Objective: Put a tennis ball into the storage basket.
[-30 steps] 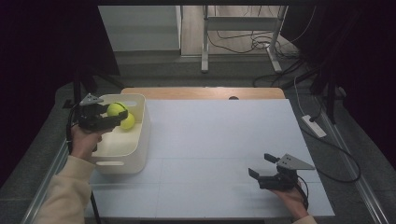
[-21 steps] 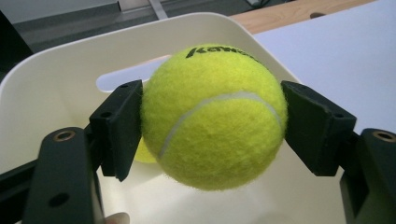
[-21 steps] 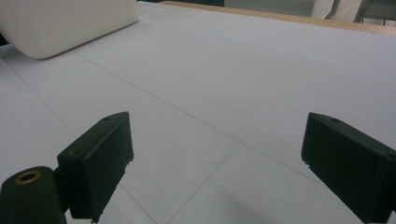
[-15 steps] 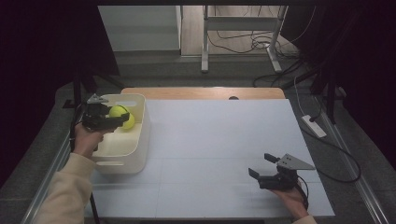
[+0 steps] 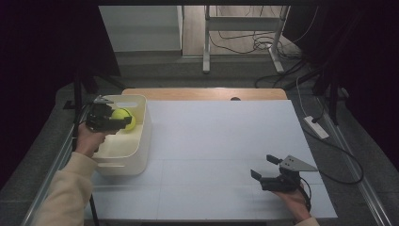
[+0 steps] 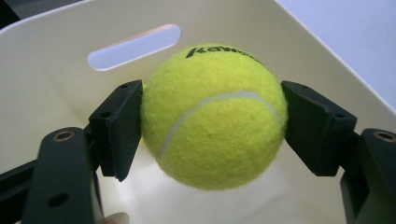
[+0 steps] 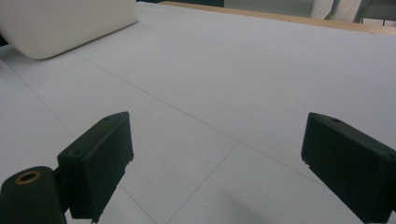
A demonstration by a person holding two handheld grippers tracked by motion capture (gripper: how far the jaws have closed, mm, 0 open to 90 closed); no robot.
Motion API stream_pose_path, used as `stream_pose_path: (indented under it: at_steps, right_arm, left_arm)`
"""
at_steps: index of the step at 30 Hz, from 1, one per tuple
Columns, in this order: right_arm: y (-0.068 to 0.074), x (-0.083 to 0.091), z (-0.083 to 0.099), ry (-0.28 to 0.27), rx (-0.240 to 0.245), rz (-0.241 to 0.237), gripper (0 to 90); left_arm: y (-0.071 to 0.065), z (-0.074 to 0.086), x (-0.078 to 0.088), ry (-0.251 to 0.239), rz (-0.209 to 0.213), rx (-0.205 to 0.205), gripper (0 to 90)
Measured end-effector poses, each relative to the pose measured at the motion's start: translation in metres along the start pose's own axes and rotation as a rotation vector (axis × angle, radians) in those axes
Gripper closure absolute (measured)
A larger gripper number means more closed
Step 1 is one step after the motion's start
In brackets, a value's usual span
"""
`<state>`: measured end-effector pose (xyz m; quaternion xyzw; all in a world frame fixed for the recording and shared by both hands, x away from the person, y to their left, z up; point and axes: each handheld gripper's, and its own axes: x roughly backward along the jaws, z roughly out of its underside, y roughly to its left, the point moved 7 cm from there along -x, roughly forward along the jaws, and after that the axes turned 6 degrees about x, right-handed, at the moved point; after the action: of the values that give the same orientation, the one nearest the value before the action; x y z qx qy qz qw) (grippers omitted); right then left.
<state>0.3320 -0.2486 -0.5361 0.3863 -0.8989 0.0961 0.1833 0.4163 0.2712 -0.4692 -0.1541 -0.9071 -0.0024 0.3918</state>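
One "Kawa…"-lettered tennis ball [image 6: 215,116]

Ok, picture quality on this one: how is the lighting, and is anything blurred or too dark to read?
High view: the white table is evenly lit, the surroundings nearly black, and the right gripper small but readable. Left gripper view: sharp on the tennis ball in the left gripper, with the bin wall bright but not glaring. Right gripper view: dimmer, greyish, with the near jaws slightly soft.
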Motion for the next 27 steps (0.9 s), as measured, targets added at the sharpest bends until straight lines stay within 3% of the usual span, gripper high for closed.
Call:
stream_pose_path:
  at_steps: [23, 27]
  right_arm:
    - [-0.0001, -0.0002, -0.0001, 0.000, -0.001, 0.000, 9.0]
    - [-0.0001, -0.0001, -0.0002, 0.000, -0.002, 0.001, 9.0]
  left_arm:
    - [0.0056, 0.0043, 0.0023, 0.006, 0.000, 0.021, 25.6]
    - [0.0057, 0.0020, 0.0050, -0.019, 0.008, 0.038, 17.2]
